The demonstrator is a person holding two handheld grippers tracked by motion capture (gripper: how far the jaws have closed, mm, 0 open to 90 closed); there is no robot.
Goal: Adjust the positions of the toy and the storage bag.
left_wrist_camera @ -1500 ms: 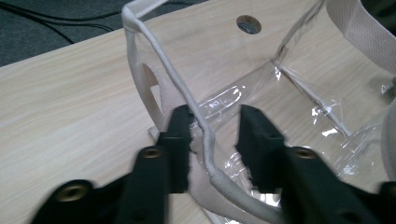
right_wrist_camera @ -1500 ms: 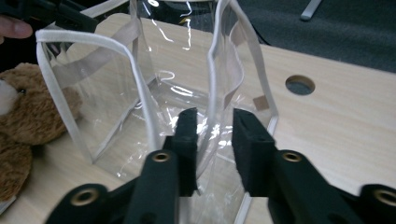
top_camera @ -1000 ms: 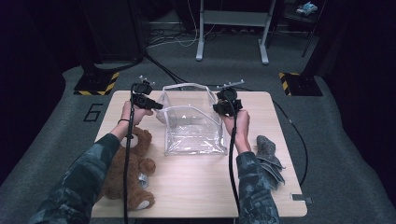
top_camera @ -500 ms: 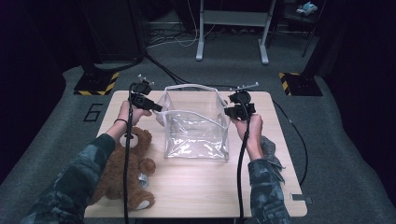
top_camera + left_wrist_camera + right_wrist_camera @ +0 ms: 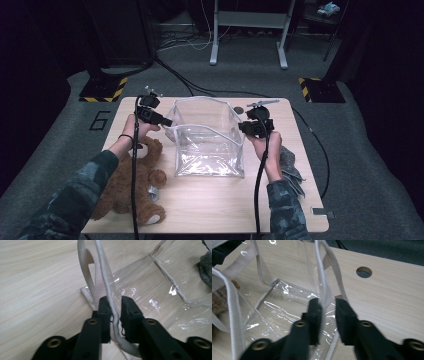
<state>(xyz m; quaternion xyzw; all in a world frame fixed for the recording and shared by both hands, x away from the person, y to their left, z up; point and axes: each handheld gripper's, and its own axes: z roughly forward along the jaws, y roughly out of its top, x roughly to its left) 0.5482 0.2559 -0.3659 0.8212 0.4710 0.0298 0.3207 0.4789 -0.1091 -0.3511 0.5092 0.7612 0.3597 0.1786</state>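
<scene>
Between both claws' just-parted jaws runs the clear bag's [image 5: 209, 142] rim (unpinched).

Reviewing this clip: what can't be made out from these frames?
- Teddy bear: the left forearm and the cable cover part of it in the high view.
- Grey cloth: half hidden behind the right hand, high view.
- Right gripper: blurred; whether its jaws press the bag's rim is unclear.

1. Both sleeves carry a dark camouflage pattern.
2. A dark band circles the left wrist.
3. The left gripper [image 5: 167, 122] and right gripper [image 5: 240, 128] are black, each trailing a black cable.
4. Round metal screws dot the black jaws.
</scene>
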